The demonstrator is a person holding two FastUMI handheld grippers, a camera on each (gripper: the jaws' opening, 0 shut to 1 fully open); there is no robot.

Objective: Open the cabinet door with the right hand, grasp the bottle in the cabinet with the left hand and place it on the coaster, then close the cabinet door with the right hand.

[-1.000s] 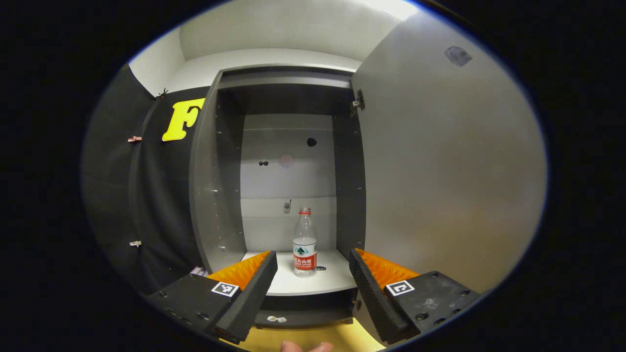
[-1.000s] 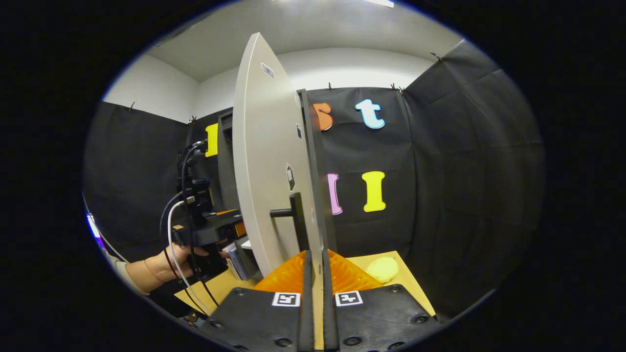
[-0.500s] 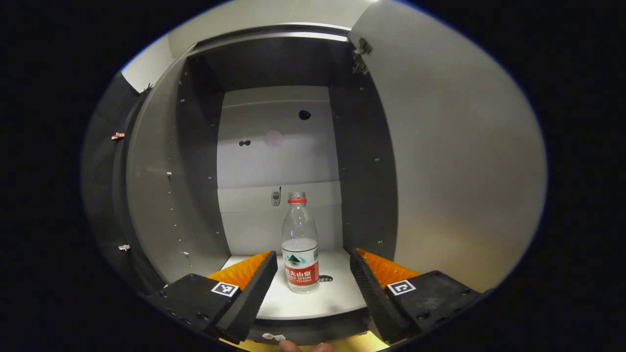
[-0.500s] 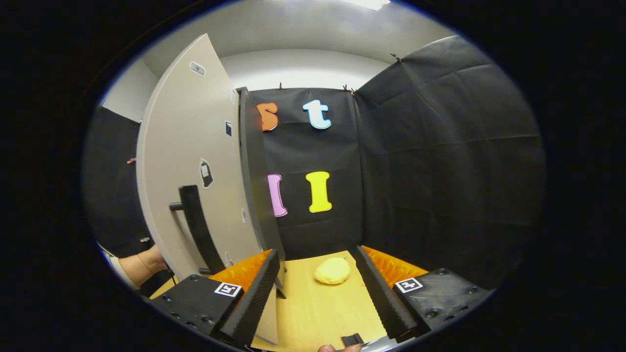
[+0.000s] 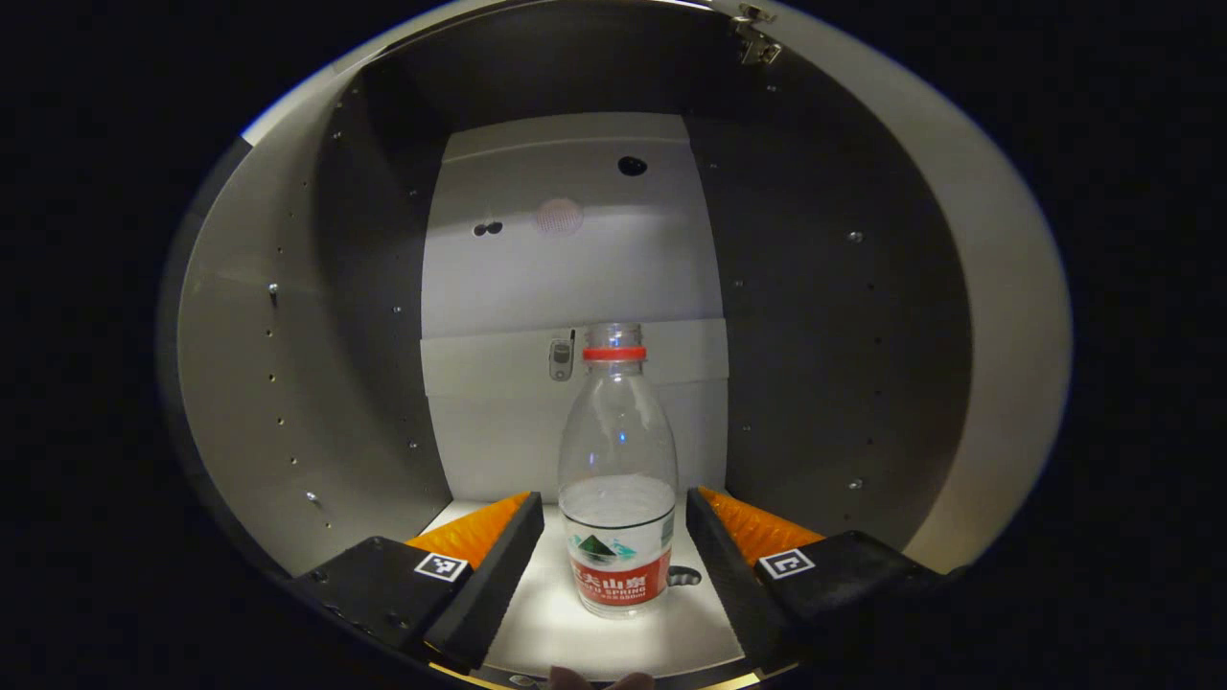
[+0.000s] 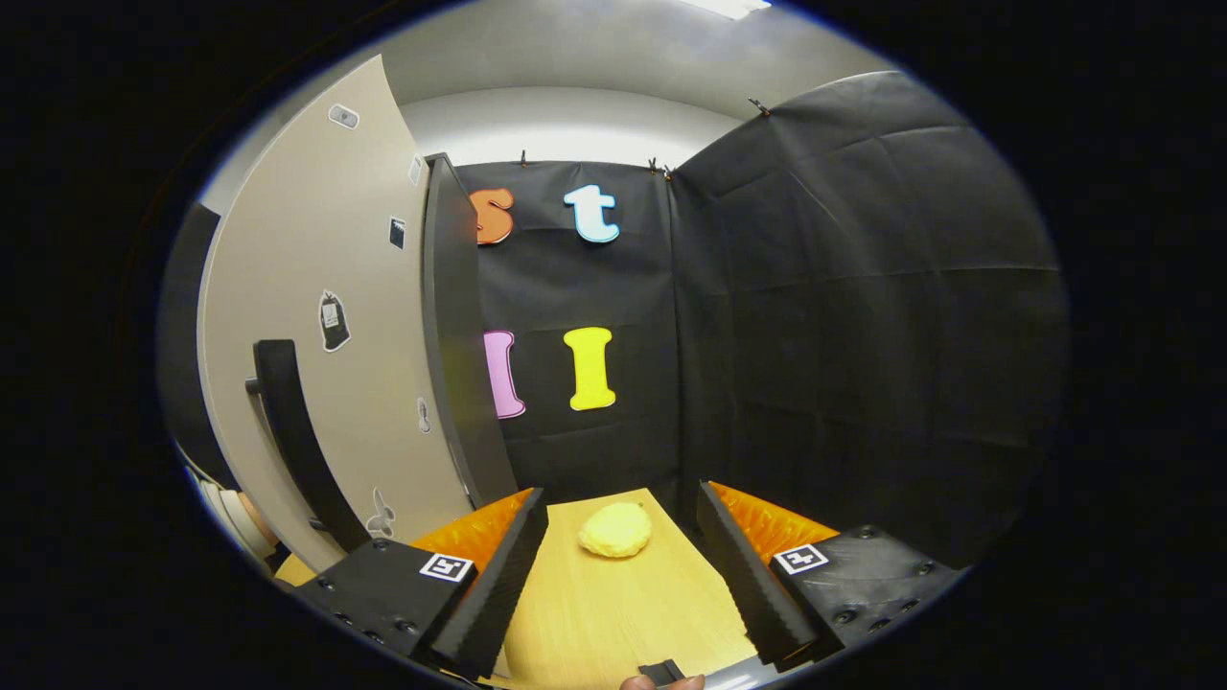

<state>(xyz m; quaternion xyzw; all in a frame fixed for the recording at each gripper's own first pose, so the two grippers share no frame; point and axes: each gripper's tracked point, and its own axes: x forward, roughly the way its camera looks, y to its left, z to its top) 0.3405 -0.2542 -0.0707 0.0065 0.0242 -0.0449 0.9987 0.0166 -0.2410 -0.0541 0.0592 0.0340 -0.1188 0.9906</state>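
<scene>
- The grey cabinet [image 5: 575,278] is standing open, its pale back panel and dark side walls surrounding the left gripper view.
- The beige cabinet door [image 6: 316,316] with its black bar handle [image 6: 292,431] is swung wide, sitting at the left of the right gripper view.
- The light wooden worktop [image 6: 613,604] is stretching ahead of the right hand-held gripper toward the black cloth wall.
- The left hand-held gripper [image 5: 613,546] is reaching into the cabinet with its jaws spread apart; one finger is lying on each side of the bottle's lower body, with gaps showing, so nothing is being squeezed.
- The right hand-held gripper [image 6: 621,551] is hovering over the worktop, jaws wide and holding nothing.
- The clear plastic bottle with a red neck ring and red label [image 5: 618,479] is standing upright on the white cabinet shelf [image 5: 546,623], partly filled with water.
- A small round yellow coaster [image 6: 615,529] is lying on the worktop between the right fingers, farther off.
</scene>
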